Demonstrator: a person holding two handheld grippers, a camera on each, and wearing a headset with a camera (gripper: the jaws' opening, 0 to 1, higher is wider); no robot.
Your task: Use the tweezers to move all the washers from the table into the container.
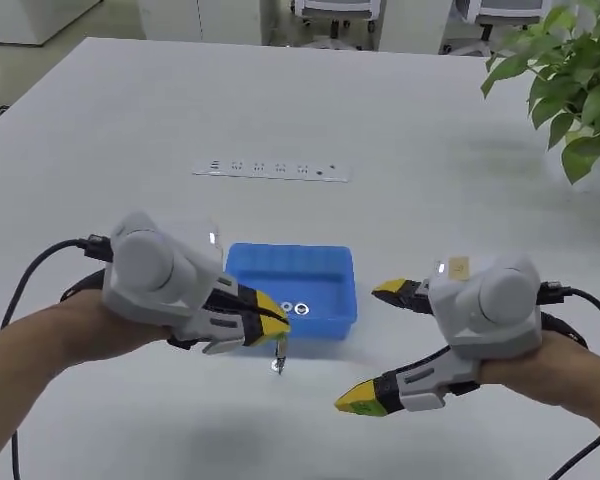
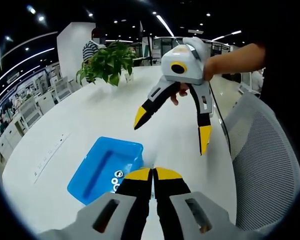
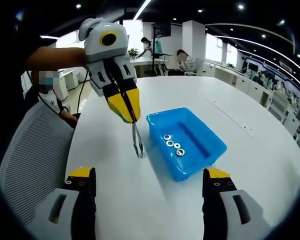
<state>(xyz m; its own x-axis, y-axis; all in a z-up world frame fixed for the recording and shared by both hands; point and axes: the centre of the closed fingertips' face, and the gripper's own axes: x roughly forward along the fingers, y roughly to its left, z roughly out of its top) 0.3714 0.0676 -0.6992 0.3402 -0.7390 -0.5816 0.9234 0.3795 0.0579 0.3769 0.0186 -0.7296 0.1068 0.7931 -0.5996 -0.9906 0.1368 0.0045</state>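
My left gripper is shut on a pair of metal tweezers, which point down at the white table just in front of the blue container. A small shiny washer seems to lie at the tweezer tips. Several washers lie inside the container near its front wall. In the right gripper view the tweezers hang from the left gripper beside the container, and the washers lie in a row. My right gripper stands open and holds nothing, right of the container.
A flush socket strip lies in the table beyond the container. A potted plant stands at the far right corner. Office chairs stand past the far edge. A grey mesh chair is close behind the near edge.
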